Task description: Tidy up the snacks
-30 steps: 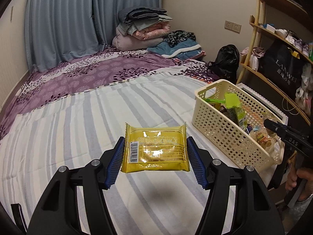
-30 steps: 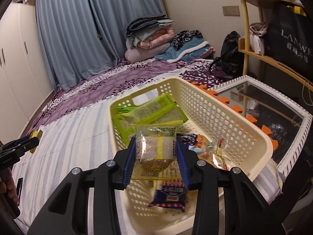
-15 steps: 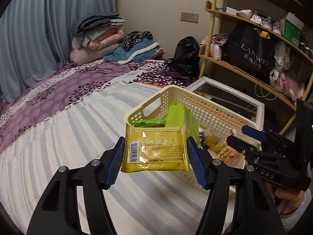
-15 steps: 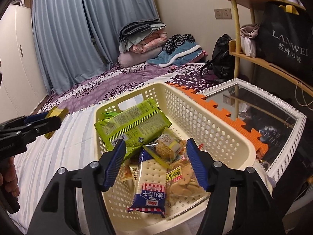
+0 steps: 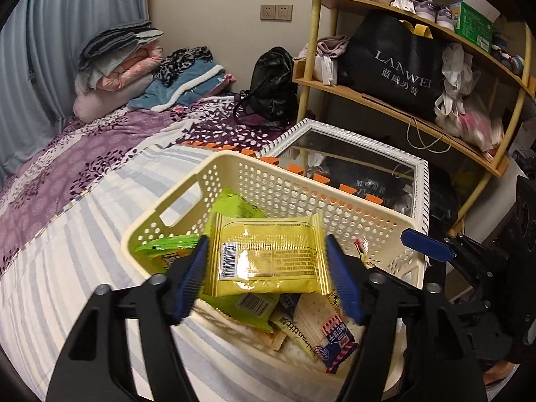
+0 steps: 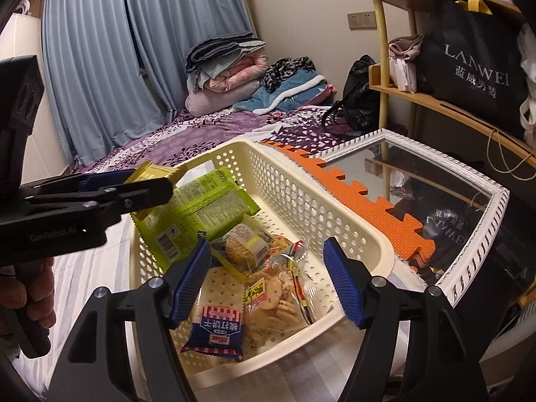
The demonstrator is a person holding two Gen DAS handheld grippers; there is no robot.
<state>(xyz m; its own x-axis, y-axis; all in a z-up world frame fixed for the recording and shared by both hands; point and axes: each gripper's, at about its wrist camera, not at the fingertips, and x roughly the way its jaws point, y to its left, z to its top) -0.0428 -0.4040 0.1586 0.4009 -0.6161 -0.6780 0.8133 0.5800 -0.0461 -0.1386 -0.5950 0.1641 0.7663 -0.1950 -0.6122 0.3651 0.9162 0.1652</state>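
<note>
Two tongs over the basket point(image 5: 274, 181), left tongs point(image 5: 268, 261) clamped on yellow packet point(image 5: 268, 256), right tongs point(image 6: 268, 279) apart.

The yellow packet point(image 5: 266, 257) hides the basket's point(image 5: 187, 181) middle contents; the green packet point(image 6: 197, 207) covers snacks beneath; the right gripper point(image 5: 425, 246) is cut off at the frame edge.

The left gripper point(image 5: 268, 268) was clamped on a packet point(image 5: 266, 256), its fingers level and side by side. The right gripper point(image 6: 266, 279) hung with jaws wide apart, gripping nothing, tilted downward.
</note>
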